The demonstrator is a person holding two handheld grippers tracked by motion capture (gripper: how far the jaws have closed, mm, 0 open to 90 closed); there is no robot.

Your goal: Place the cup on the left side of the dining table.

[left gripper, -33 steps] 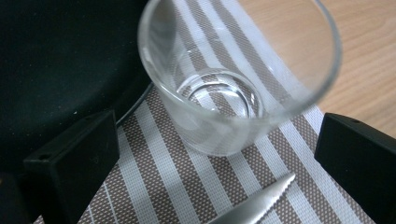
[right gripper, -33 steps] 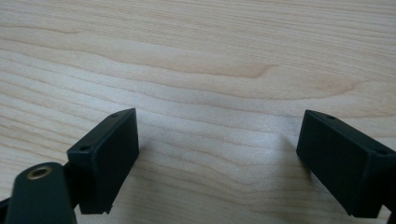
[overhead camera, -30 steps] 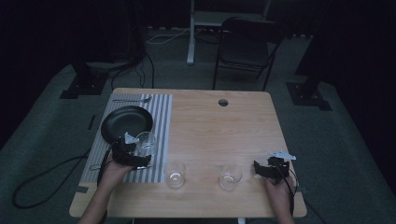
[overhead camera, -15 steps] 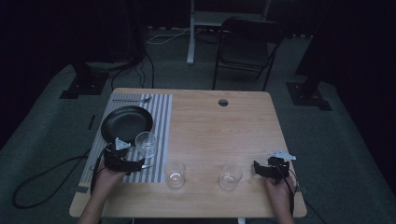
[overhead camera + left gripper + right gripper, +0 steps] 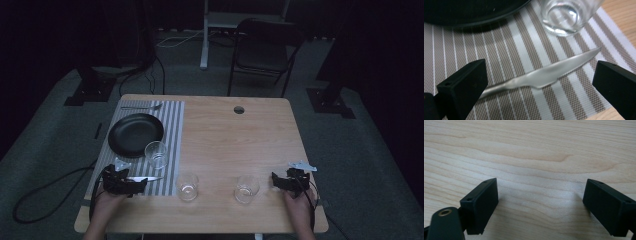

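At the near left of the wooden worktop (image 5: 235,140), on the striped placemat (image 5: 172,120), a silver knife (image 5: 541,75) is seen lying flat between the widely spread jaws of the left gripper (image 5: 536,82); its handle end is hidden behind the left-hand jaw, and contact with either jaw cannot be made out. In the left gripper view the black plate (image 5: 469,10) is cut off by the upper edge, and only the base of a clear glass (image 5: 566,15) is shown, just beyond the blade tip. From the high view, dimly lit, a small utensil (image 5: 141,106) at the far edge of the placemat is too small to be identified. Two further glasses (image 5: 187,186) (image 5: 246,189) are seen standing on bare wood near the front edge, well apart. The right gripper (image 5: 539,202) is held with jaws spread over bare wood grain, nothing between them. No writing or label can be read anywhere. A folding chair (image 5: 262,47) is partly lost in darkness beyond the worktop.
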